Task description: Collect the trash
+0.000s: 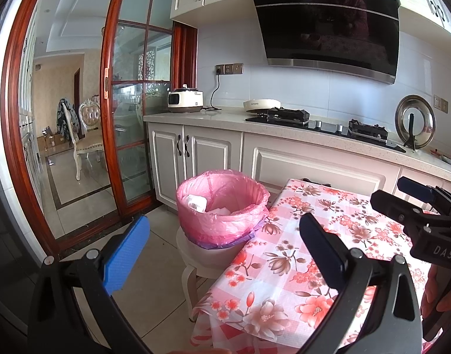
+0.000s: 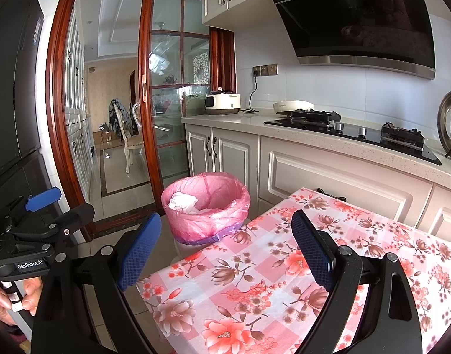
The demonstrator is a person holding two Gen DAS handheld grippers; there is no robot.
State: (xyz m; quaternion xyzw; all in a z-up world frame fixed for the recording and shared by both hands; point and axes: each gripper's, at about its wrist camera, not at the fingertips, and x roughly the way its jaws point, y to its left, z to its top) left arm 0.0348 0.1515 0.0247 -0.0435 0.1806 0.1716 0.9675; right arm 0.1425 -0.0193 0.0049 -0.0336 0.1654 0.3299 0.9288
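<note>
Two hand-held grippers above a small table draped in a pink-and-white chequered cloth printed with red and brown flowers (image 2: 254,280). The landmark is the round waste bin lined with a translucent pink plastic bag (image 1: 222,209), which stands on a low white stool (image 1: 196,262) just beside the table's far-left corner, in front of the white base cabinets (image 1: 196,147).

The left gripper (image 1: 222,253) hangs over the table edge nearest the bin, its blue-padded jaws spread wide and holding nothing. The right gripper (image 2: 225,253) sits farther from the bin, over the cloth, its jaws likewise wide and empty; in the left wrist view it appears at the right margin (image 1: 402,203).

The trash visible is crumpled white paper or tissue (image 2: 182,202), lying inside the bin against its left wall. No loose scrap shows on the visible part of the cloth, so the collection appears finished or close to it; floor areas hidden by the table cannot be judged.

For good practice at this step: scan the cloth and the floor tiles around the bin before closing either gripper. Any further piece should be pinched at its bulk, carried over the bin's rim and released only when well inside the liner. Avoid brushing the loose bag edge, which could drag the light bin off its stool.
</note>
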